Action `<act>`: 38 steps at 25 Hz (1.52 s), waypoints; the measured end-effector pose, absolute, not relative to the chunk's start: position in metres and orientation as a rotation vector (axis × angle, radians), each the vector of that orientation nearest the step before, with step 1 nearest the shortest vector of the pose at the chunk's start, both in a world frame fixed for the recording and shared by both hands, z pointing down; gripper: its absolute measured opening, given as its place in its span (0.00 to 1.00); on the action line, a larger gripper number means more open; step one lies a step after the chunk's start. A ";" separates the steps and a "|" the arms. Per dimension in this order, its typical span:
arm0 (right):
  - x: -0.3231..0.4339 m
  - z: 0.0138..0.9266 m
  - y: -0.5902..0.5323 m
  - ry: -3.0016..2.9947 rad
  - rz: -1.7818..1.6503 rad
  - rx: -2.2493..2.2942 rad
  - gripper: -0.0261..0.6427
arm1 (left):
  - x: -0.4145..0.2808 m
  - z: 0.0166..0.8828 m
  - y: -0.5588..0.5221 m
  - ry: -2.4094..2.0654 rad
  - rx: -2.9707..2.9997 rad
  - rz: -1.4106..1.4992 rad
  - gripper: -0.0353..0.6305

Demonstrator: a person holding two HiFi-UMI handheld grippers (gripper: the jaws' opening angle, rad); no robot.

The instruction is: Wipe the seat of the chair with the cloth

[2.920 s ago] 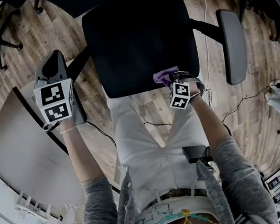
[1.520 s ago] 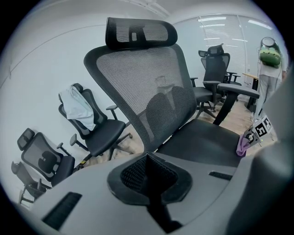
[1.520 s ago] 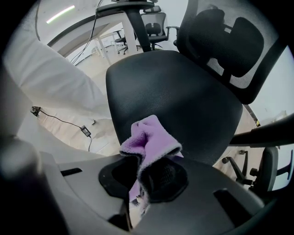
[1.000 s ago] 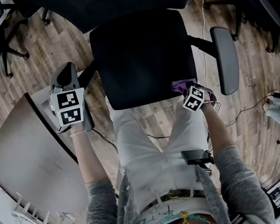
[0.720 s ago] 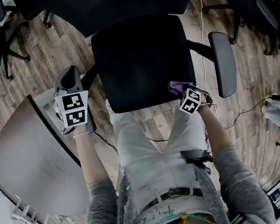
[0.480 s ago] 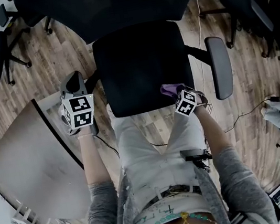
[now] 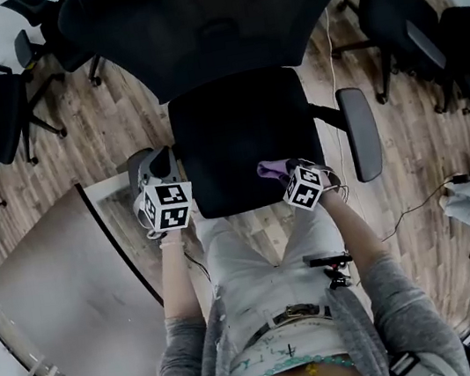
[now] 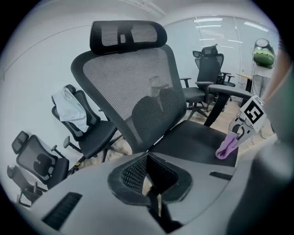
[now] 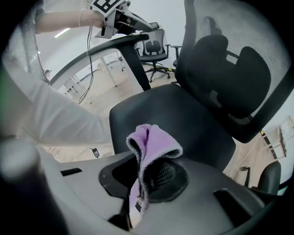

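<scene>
chair seat (image 7: 240, 137): black, open room ahead up to the backrest (image 7: 207, 18); right armrest (image 7: 359, 130) bounds that side.
cloth (image 7: 272, 168): purple, at the seat's near right edge, pinched in the right gripper (image 9: 138, 186) (thin hold; a hard drag may pull it free).
left gripper (image 8: 150, 183): jaws pressed together, empty, beside the seat.

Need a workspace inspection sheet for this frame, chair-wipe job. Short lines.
Surface: black seat, bare apart from the cloth.
Job's things: purple cloth at the seat's front right corner; contact unclear.
Clutter: nothing seen on the seat.
Grippers: right gripper shut on purple cloth; left gripper shut, empty, above the armrest.
Cables: white cable and dark cable on the wood floor.
Surroundings: other office chairs, grey table.
</scene>
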State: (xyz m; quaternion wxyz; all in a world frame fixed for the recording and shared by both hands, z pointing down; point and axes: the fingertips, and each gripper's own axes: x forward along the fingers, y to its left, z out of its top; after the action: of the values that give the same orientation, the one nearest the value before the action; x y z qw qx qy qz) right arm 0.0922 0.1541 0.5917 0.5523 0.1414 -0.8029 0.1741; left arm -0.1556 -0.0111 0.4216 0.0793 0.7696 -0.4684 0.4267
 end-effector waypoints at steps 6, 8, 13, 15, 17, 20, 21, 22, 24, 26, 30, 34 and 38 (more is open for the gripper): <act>0.078 0.561 0.139 -1.945 0.399 0.342 0.11 | -0.141 0.410 -0.002 -1.377 2.310 1.222 0.05; 0.074 0.549 0.134 -1.963 0.400 0.348 0.11 | -0.136 0.405 0.002 -1.376 2.308 1.212 0.05; 0.063 0.511 0.119 -2.018 0.409 0.387 0.11 | -0.121 0.390 0.010 -1.367 2.307 1.180 0.05; 0.058 0.493 0.110 -2.046 0.401 0.407 0.11 | -0.113 0.382 0.012 -1.365 2.318 1.155 0.05; 0.052 0.476 0.103 -2.075 0.386 0.420 0.11 | -0.105 0.373 0.014 -1.367 2.332 1.128 0.05; 0.044 0.451 0.094 -2.112 0.358 0.438 0.11 | -0.092 0.357 0.016 -1.379 2.357 1.086 0.05; 0.042 0.444 0.091 -2.122 0.352 0.448 0.11 | -0.088 0.352 0.016 -1.385 2.363 1.077 0.05; 0.041 0.436 0.088 -2.131 0.350 0.460 0.11 | -0.084 0.347 0.017 -1.392 2.369 1.069 0.05; 0.038 0.422 0.082 -2.152 0.350 0.488 0.11 | -0.077 0.338 0.018 -1.405 2.380 1.054 0.05; 0.032 0.407 0.077 -2.186 0.352 0.520 0.11 | -0.071 0.331 0.020 -1.420 2.392 1.043 0.05; 0.024 0.375 0.066 -2.260 0.329 0.594 0.11 | -0.059 0.315 0.024 -1.440 2.413 1.002 0.05; 0.013 0.337 0.056 -2.321 0.282 0.656 0.11 | -0.055 0.293 0.024 -1.465 2.440 0.952 0.05; 0.013 0.303 0.050 -2.376 0.223 0.735 0.11 | -0.046 0.268 0.025 -1.496 2.480 0.877 0.05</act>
State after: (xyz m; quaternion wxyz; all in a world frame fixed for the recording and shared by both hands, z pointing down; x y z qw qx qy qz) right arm 0.0128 0.0496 0.3025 0.3165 0.2790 -0.9026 0.0848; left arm -0.0463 0.0247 0.2679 0.0577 0.8181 -0.4935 0.2895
